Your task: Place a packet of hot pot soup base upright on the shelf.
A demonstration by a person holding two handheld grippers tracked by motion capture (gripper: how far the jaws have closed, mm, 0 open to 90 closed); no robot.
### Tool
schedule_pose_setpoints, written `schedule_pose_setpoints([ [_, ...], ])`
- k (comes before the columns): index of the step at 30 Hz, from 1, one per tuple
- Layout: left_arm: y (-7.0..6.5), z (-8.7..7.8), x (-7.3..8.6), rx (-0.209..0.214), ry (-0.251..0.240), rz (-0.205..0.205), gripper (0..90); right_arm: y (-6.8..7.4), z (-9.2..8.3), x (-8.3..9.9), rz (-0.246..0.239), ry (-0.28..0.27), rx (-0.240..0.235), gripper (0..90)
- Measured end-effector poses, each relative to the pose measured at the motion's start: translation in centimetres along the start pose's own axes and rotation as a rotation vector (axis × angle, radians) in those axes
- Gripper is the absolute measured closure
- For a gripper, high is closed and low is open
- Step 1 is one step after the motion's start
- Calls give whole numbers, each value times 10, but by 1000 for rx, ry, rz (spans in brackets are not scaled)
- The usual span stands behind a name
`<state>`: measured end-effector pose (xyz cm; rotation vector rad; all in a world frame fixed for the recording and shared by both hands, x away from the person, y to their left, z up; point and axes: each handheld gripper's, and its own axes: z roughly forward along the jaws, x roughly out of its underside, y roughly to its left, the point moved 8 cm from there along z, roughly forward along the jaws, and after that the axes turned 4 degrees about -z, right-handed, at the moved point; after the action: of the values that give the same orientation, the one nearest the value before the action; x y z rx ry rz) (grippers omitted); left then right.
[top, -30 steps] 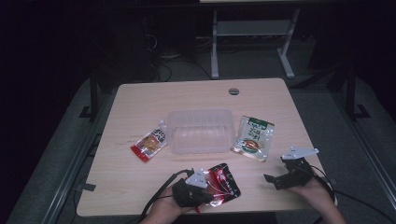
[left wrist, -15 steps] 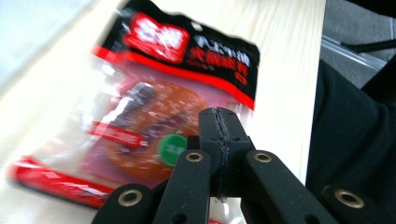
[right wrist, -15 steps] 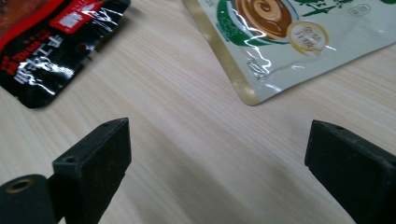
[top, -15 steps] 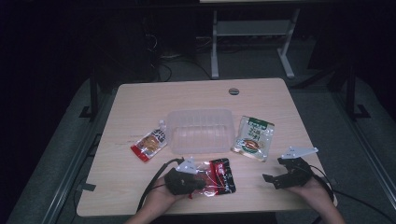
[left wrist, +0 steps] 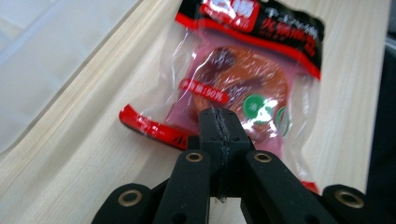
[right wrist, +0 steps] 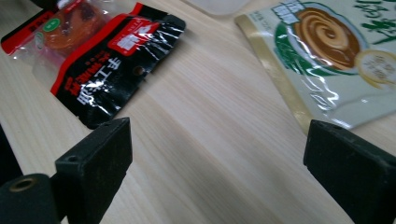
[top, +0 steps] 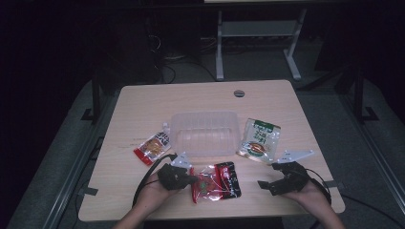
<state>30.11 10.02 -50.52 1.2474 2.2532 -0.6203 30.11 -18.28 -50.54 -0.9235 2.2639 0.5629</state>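
Left claw (left wrist: 219,128) clamped on red packet (left wrist: 243,70)

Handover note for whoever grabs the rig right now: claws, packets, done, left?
Left claw: shut on the red-and-black packet, near table edge, by its left end.
Right claw: open, holding nothing, hovering right of that packet.
Clear tub: mid-table, nothing in it.
Orange packet lies left of the tub, green packet right.
Done: one packet gripped.
Left: probably all three into the tub.

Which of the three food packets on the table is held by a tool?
The red and black packet near the front edge: the left tool is shut on its edge. The green and white packet and the orange packet lie untouched.
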Motion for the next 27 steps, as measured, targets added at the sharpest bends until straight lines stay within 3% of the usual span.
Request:
schedule_pose_setpoints([
  [7,-1,5,4,-6,23,-24,895,11,7,-5,-36,17,-25,76],
  [10,2,5,7,-6,45,-17,896,14,9,-7,-38,20,-31,77],
  [12,2,6,8,-2,35,-39,896,16,9,-8,-34,17,-37,78],
  [14,5,5,10,0,51,-24,897,18,10,-9,-36,17,-42,78],
  [17,4,7,12,-2,47,-58,897,23,12,-14,-40,16,-57,78],
  [19,5,6,13,0,55,-54,897,24,12,-15,-48,12,-57,78],
  [27,5,7,13,-5,51,-54,897,36,15,-30,-20,-6,-111,78],
])
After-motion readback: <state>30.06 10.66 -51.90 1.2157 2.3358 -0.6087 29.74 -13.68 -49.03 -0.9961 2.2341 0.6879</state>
